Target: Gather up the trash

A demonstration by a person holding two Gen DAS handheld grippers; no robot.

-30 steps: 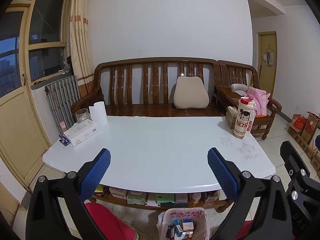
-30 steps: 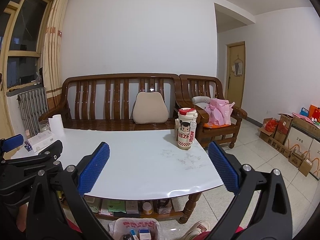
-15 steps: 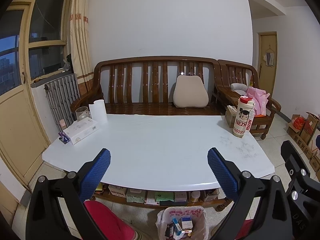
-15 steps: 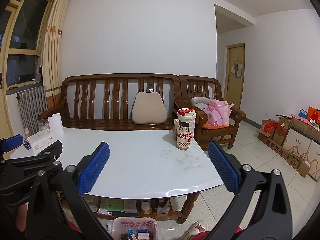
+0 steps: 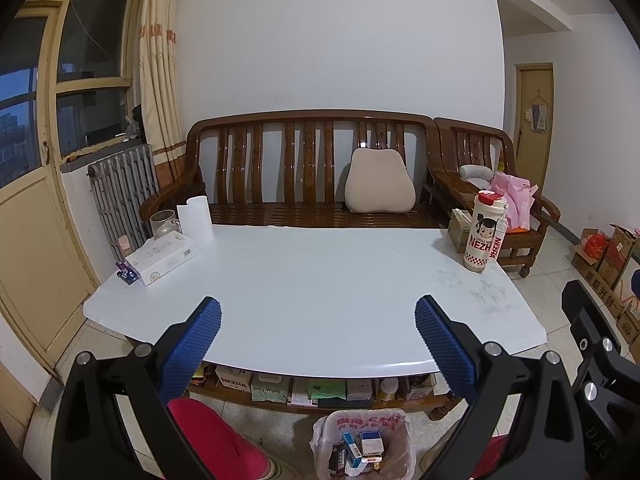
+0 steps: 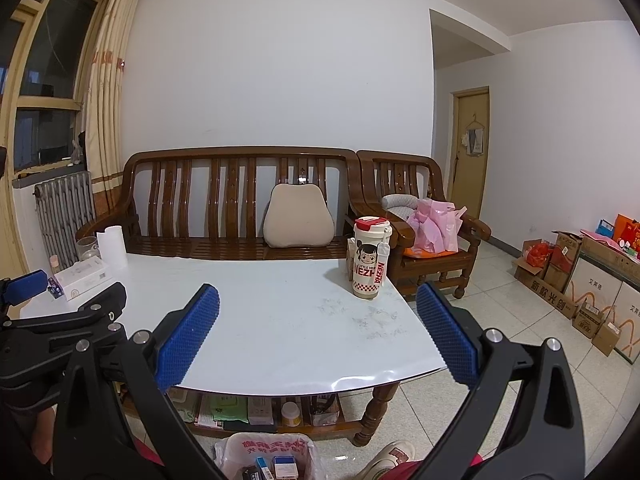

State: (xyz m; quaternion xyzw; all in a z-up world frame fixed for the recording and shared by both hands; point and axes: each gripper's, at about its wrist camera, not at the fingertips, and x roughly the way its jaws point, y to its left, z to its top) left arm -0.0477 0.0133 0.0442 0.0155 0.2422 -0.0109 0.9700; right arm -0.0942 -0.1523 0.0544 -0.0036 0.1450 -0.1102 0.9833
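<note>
A bin lined with a white plastic bag stands on the floor in front of the table and holds several small boxes; it also shows in the right wrist view. My left gripper is open and empty, held above the bin and short of the white table. My right gripper is open and empty, to the right of the left one, over the table's near edge.
On the table stand a NEZHA cup, a white box, a paper roll and a glass jar. A wooden bench is behind. Cardboard boxes line the right wall. The shelf under the table holds packets.
Both grippers have drawn back and risen slightly from the table, so more of the floor and bin shows. Both stay open.
</note>
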